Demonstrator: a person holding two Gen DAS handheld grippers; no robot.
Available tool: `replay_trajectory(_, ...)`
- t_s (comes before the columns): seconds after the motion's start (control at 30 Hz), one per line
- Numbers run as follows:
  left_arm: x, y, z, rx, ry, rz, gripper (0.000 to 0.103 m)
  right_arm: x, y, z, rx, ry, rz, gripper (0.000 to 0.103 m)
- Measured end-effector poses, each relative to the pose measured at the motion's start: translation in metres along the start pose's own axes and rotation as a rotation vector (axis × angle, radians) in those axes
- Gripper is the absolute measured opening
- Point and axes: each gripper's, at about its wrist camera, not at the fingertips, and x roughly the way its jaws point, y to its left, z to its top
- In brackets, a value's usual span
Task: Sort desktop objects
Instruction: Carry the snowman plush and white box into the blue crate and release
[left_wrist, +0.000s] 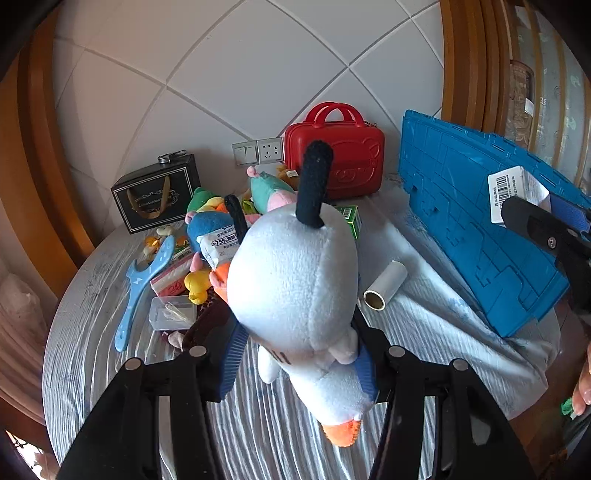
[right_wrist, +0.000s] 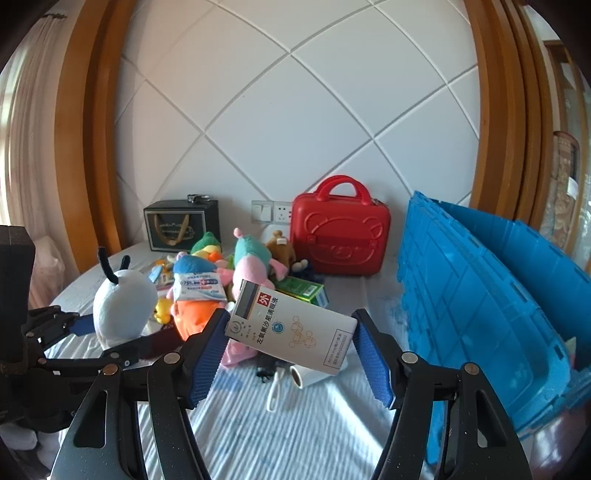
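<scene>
Our left gripper (left_wrist: 295, 354) clasps the white plush (left_wrist: 291, 280), our right gripper (right_wrist: 291, 350) the box (right_wrist: 291, 328); the far pile (right_wrist: 221, 266) remains unsorted beside the crate (right_wrist: 480, 295).

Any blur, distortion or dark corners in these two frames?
Left wrist view: sharp, fisheye bends the wall tiles, corners vignetted black. Right wrist view: the same bending and dark corners, the white box readable, slight softness on the striped tablecloth.

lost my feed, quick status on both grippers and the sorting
Left gripper shut on white plush toy. Right gripper shut on white box. Blue crate right, nothing blocking.
</scene>
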Motion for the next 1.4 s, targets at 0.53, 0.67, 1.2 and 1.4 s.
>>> replay_trajectory(0.53, -0.036, -0.058, 0.032, 0.088, -0.131, -0.115, 0.051, -0.081, -0.06, 0.004, 0.081, -0.096, -0.213, 0.067)
replay_trajectory(0.67, -0.035, -0.097, 0.065, 0.097, -0.183, -0.146, 0.051, -0.091, -0.108, 0.008, 0.115, -0.136, -0.257, 0.067)
replay_trajectory(1.2, -0.012, -0.35, 0.162, 0.226, -0.257, -0.284, 0.051, -0.101, -0.336, -0.003, 0.165, -0.201, -0.452, 0.067)
replay_trajectory(1.4, -0.003, -0.394, 0.168, 0.268, -0.233, -0.275, 0.051, -0.09, -0.375, -0.008, 0.191, -0.191, -0.452, 0.067)
